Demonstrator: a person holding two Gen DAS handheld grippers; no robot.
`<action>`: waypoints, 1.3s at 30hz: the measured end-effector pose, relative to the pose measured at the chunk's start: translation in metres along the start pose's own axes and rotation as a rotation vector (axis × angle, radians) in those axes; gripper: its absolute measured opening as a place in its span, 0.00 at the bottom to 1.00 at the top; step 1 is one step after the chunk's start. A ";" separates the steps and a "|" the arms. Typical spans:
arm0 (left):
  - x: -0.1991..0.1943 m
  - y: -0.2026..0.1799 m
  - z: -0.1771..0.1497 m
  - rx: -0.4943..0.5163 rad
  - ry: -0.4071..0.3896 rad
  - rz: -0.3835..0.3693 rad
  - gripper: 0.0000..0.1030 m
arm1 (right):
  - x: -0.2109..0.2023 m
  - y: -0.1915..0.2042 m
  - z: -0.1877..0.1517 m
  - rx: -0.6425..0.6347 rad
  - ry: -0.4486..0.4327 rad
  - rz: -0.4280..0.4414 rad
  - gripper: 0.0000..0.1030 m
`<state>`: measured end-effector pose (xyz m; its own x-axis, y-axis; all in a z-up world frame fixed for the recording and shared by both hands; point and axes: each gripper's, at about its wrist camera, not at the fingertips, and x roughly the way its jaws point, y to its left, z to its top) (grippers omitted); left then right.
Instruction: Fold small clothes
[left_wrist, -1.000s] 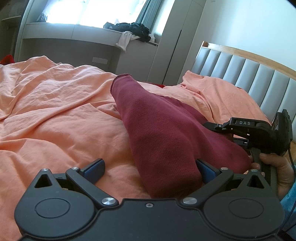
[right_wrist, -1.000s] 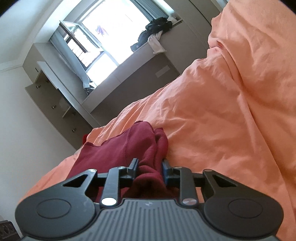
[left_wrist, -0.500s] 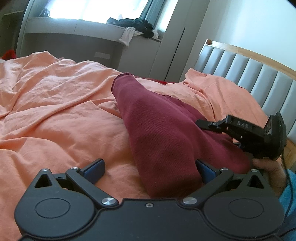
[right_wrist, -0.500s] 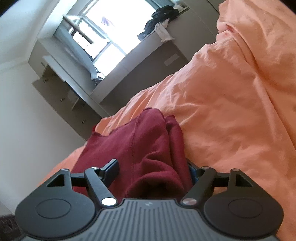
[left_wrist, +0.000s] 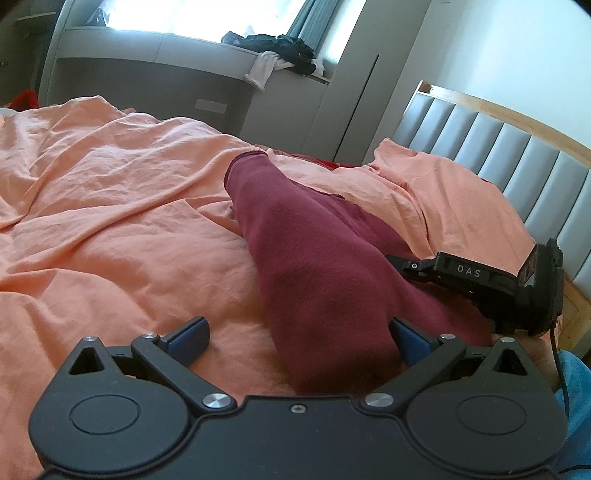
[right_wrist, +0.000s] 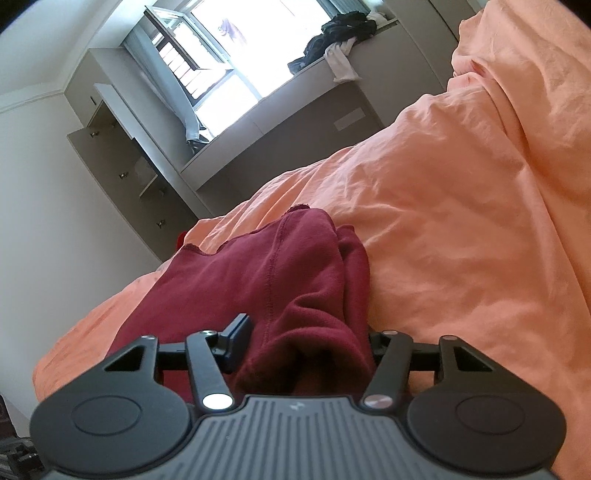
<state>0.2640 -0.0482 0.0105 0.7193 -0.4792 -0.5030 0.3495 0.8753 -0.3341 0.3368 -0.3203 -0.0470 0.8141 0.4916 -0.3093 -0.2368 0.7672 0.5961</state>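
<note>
A dark red garment lies folded lengthwise on the orange bedsheet. My left gripper is open, its blue fingers spread wide; the garment's near end lies between them, against the right finger. My right gripper is open, with a bunched end of the same garment lying between its fingers. The right gripper's body also shows in the left wrist view, at the garment's right edge.
An orange pillow lies against the grey padded headboard on the right. A grey window ledge behind the bed holds a pile of dark and white clothes. Grey drawers stand by the wall.
My right gripper has opened and let go of the garment's bunched end. The left gripper stayed open and tilted slightly.
</note>
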 end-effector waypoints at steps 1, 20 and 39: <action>0.000 0.000 0.001 -0.002 0.004 -0.001 1.00 | 0.001 0.000 0.000 -0.001 0.001 -0.001 0.60; 0.065 0.050 0.062 -0.291 0.129 -0.183 0.96 | 0.003 -0.001 0.005 0.018 0.023 -0.004 0.61; 0.049 -0.013 0.107 0.007 0.086 -0.019 0.27 | -0.010 0.035 0.008 -0.110 -0.112 -0.020 0.27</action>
<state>0.3590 -0.0762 0.0750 0.6585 -0.4994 -0.5631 0.3669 0.8662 -0.3392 0.3249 -0.3019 -0.0172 0.8719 0.4312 -0.2321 -0.2714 0.8201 0.5037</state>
